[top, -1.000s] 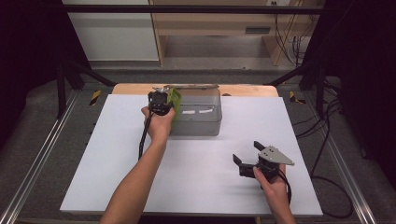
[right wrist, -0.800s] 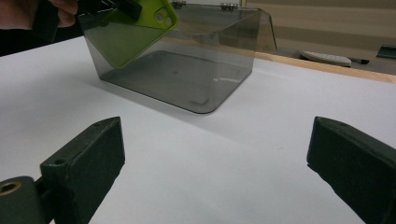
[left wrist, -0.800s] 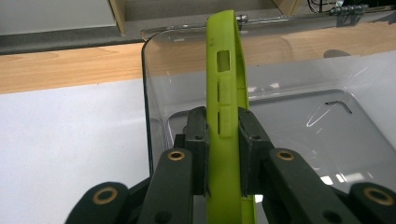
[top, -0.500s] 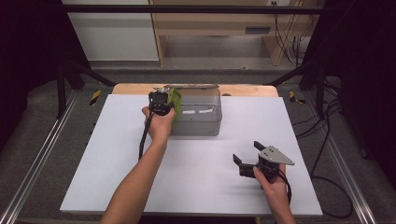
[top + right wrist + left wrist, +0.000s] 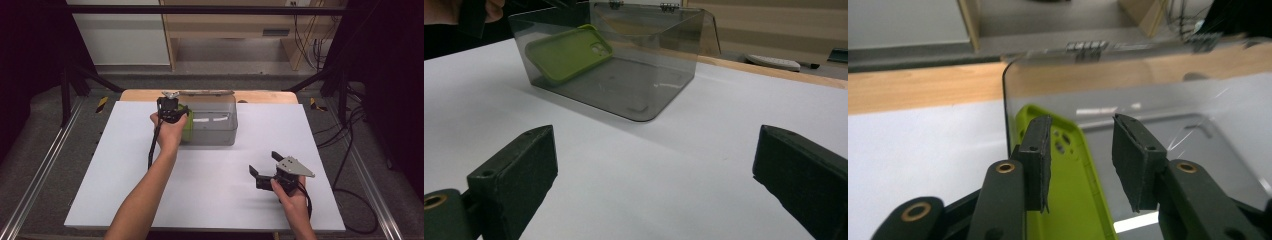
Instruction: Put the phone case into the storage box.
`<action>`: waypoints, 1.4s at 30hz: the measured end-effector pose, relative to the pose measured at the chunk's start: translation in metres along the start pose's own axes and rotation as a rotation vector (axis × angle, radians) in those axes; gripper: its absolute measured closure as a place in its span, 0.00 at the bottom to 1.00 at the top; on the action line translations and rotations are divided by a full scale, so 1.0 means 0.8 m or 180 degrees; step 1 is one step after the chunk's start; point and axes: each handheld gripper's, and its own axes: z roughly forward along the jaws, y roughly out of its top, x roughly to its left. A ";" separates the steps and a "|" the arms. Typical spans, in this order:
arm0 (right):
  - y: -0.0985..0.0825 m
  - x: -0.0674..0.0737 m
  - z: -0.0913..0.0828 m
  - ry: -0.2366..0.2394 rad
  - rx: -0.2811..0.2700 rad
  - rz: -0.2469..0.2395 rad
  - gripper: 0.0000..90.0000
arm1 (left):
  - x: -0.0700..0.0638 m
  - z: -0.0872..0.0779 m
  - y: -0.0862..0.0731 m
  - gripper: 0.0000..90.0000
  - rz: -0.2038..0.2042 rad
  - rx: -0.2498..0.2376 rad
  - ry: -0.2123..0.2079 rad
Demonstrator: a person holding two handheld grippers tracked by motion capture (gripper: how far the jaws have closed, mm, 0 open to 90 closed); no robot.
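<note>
- Left gripper (image 5: 172, 107) hung over the left end of the box (image 5: 210, 131), at the far side of the bench (image 5: 125, 190).
- Jaws had just been opening: now stood partly apart, pads clear of the case (image 5: 1068, 185), nothing pinched between them.
- Green case seen in the left gripper view below and between the jaws, inside the box, leaning against its left wall.
- Seen from the right gripper view: case (image 5: 569, 52) tilted, lower edge on the box floor, upper edge against the wall, camera cutout toward the top.
- Box (image 5: 624, 65) of smoky clear plastic, lid swung up and back on its hinges.
- Right gripper (image 5: 267, 169) rested near the bench's front right, well apart from the box.
- Jaws spread wide there, holding nothing, bare white bench between them.
</note>
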 end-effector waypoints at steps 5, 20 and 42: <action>0.000 0.001 0.000 0.0000 -0.0005 -0.0008 0.05 | 0.000 -0.009 0.005 0.61 0.0124 -0.0165 -0.0040; 0.001 0.002 0.000 0.0006 -0.0017 -0.0003 0.05 | -0.004 -0.018 0.007 0.45 0.0369 -0.0329 -0.0060; 0.000 0.003 0.001 0.0016 -0.0004 0.0013 0.05 | 0.000 -0.028 0.010 0.20 0.0347 -0.0465 -0.0299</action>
